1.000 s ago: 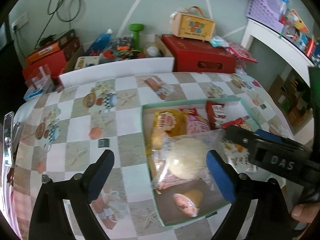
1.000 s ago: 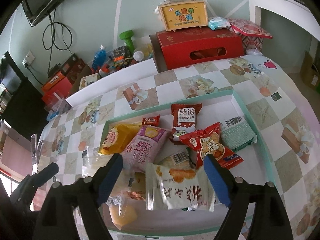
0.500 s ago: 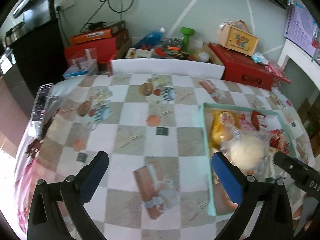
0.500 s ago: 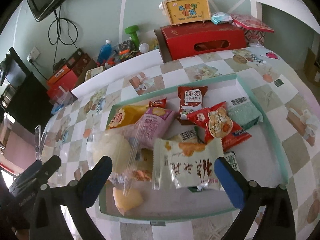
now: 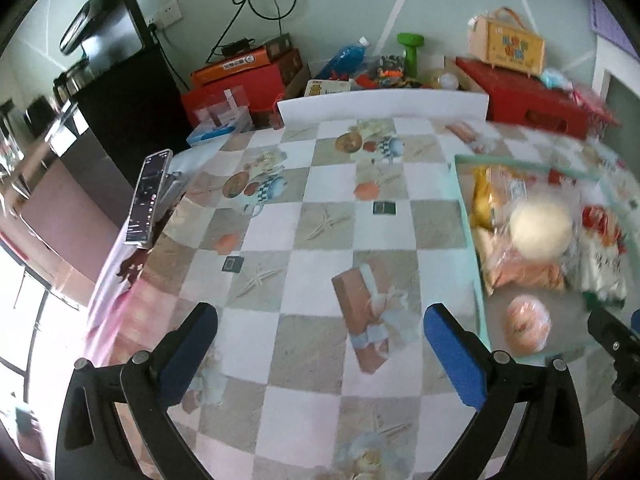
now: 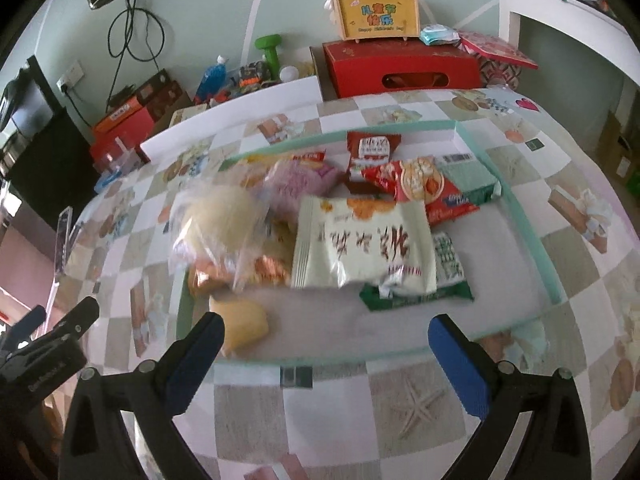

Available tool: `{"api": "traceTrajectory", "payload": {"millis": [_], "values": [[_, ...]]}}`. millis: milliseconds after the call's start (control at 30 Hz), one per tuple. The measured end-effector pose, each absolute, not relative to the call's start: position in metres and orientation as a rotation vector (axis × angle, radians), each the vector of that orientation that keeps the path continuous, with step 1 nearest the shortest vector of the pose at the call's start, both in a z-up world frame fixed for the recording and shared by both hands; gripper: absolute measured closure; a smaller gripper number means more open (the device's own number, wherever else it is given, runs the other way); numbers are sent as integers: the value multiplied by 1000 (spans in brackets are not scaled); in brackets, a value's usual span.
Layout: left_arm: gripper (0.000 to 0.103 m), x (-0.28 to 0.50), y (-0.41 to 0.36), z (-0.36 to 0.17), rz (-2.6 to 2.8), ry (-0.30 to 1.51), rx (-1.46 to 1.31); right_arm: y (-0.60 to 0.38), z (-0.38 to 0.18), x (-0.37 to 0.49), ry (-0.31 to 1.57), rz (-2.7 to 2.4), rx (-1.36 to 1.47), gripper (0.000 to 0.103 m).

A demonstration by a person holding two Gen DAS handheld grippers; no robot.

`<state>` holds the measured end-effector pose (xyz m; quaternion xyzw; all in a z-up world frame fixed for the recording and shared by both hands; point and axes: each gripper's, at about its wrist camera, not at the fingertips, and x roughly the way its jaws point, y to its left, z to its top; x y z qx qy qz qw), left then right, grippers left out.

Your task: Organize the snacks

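A shallow teal-rimmed tray (image 6: 532,232) on the checkered table holds several snack packets: a pale green packet (image 6: 364,248), a red packet (image 6: 420,184), a clear bag with a round white bun (image 6: 220,220), a pink bag (image 6: 296,180). In the left wrist view the tray (image 5: 476,272) lies at the right, with the bun bag (image 5: 540,228). My left gripper (image 5: 316,344) is open and empty over the bare tablecloth left of the tray. My right gripper (image 6: 326,348) is open and empty at the tray's near edge.
A phone on a stand (image 5: 146,196) sits at the table's left edge. Beyond the table's far edge are a red box (image 6: 400,68), a yellow gift case (image 6: 376,12), a green dumbbell (image 6: 272,50) and orange boxes (image 5: 236,64). A white board (image 5: 380,104) lines the far edge.
Both grippers have pulled back from the tray. The left one has swung left over the bare tablecloth; the right one has drawn back to the tray's near rim. The snacks lie in the tray.
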<state>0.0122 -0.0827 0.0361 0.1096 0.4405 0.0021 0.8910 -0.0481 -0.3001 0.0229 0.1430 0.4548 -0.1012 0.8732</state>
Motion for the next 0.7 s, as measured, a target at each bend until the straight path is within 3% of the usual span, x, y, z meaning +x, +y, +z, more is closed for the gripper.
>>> {"api": "traceTrajectory", "payload": {"millis": [700], "values": [[0, 14, -83, 24, -23, 991, 236, -290, 22, -46, 953, -208, 238, 0]]}}
